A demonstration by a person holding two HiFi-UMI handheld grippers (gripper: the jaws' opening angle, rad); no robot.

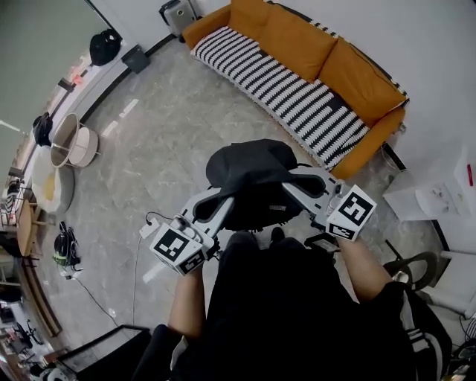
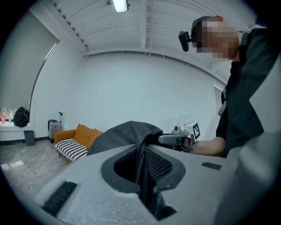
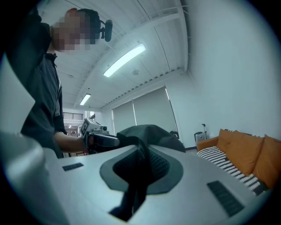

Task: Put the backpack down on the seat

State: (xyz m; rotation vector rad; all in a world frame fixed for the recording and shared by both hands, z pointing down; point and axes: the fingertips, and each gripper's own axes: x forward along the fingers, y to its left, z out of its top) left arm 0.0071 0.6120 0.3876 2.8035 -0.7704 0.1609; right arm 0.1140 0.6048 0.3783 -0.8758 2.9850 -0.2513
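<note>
One backpack, hung between left gripper and right gripper, both clenched on its fabric, for carrying to sofa seat.

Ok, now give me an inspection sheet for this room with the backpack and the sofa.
Surface: grey stone floor; sofa seat has a striped cover.
Job's things: backpack held in the air, short of the sofa.
Clutter: bag and tubs on the floor at left; suitcase by the sofa.
Tongs: left tongs and right tongs each shut on backpack fabric.
Cables: white cable on the floor.
Surroundings: white wall, ceiling light.
</note>
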